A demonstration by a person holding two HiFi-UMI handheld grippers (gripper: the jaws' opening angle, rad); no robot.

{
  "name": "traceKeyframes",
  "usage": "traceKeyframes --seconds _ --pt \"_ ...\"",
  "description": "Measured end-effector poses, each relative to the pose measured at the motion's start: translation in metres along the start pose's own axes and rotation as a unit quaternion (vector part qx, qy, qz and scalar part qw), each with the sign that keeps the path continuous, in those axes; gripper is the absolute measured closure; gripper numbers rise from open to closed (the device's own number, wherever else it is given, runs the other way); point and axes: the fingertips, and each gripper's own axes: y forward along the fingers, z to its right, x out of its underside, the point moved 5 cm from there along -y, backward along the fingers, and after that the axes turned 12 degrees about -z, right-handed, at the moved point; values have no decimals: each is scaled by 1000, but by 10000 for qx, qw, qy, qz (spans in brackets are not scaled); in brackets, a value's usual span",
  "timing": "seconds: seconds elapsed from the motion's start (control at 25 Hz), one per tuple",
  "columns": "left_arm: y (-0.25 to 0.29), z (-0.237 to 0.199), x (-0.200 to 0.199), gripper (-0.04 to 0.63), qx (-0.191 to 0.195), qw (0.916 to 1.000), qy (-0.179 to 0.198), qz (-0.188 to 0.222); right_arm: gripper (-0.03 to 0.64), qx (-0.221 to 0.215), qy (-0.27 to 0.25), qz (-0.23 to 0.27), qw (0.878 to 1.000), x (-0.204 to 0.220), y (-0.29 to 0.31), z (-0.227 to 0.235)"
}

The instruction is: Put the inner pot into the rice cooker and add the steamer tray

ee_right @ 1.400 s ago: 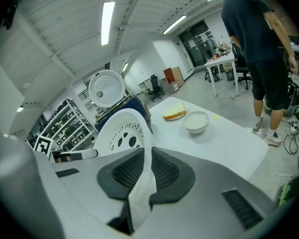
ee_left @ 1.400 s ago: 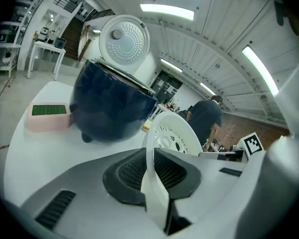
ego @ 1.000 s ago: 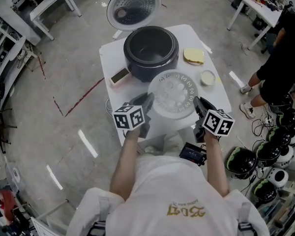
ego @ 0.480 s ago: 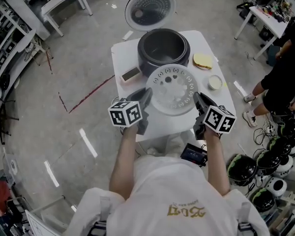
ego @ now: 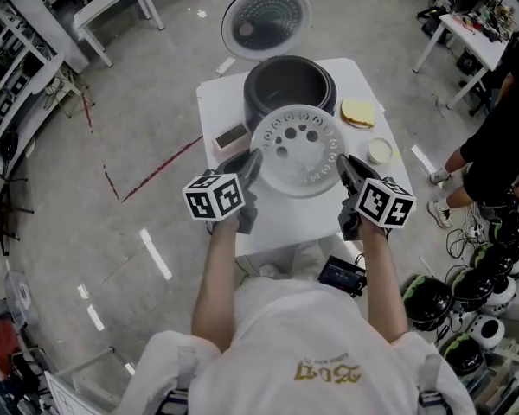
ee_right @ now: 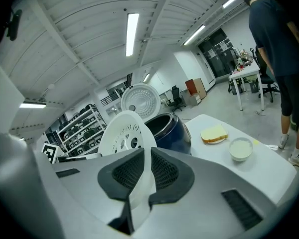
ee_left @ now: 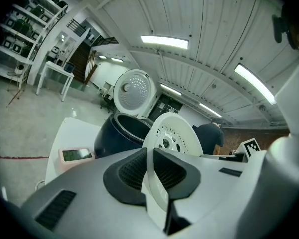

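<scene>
The white round steamer tray with several holes hangs in the air just in front of the dark rice cooker. My left gripper is shut on the tray's left rim and my right gripper is shut on its right rim. In the left gripper view the tray runs between the black pads, with the cooker behind it. The right gripper view shows the tray clamped the same way. The cooker's lid stands open and a dark pot sits inside the body.
On the white table lie a small pink device, a slice of bread and a small white bowl. A person in dark clothes stands at the right. Helmets sit on the floor at lower right.
Both grippers have lifted the steamer tray off the table and carried it up and forward toward the cooker. The tray now overlaps the cooker's near rim in the head view.
</scene>
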Motion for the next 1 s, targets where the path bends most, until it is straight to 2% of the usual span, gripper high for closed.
traceKeyframes --seconds 0.2,0.6,1.0 --pt "7 -2 -12 540 23 10000 -44 85 568 -36 -29 20 10000 -13 6 3" --pt "23 -6 -65 541 109 9993 -66 348 568 -227 -29 140 9996 -65 26 3" --pt "51 -17 -103 541 -16 9986 -121 523 568 -401 -114 93 9991 -111 59 19"
